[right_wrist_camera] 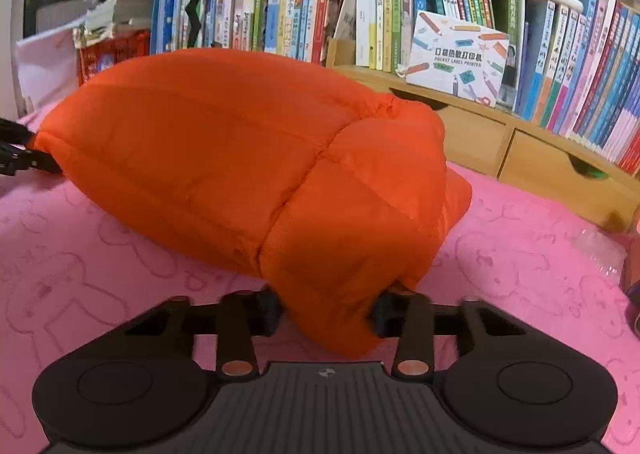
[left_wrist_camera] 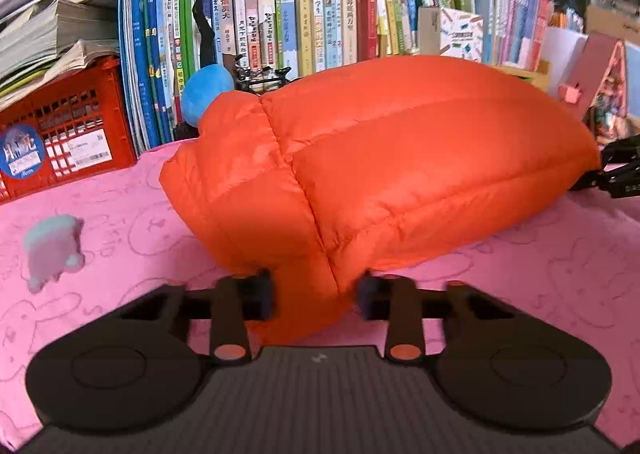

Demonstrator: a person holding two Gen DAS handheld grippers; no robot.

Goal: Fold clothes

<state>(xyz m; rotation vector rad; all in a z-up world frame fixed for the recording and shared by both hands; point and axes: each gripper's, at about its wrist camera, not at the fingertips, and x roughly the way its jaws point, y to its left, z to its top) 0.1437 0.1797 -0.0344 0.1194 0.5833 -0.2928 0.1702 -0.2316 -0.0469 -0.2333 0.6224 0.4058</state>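
Two grippers we inspected, left gripper [left_wrist_camera: 316, 294] clamped on orange puffer jacket [left_wrist_camera: 380, 157] at its 6 o'clock corner, right gripper [right_wrist_camera: 326, 312] likewise clamped, jacket bunched on pink sheet [left_wrist_camera: 120, 230], bookshelf [left_wrist_camera: 304, 13] at 12 o'clock.

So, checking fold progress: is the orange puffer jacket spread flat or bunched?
Bunched: the orange puffer jacket sits as a puffed-up mound on the pink sheet, doubled over itself, not lying flat.

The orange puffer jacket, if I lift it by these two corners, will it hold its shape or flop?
The orange puffer jacket looks puffy and quilted, so it is probably light and would sag between the left hand-held gripper and the right hand-held gripper. Its smooth shell may slip from the pads.
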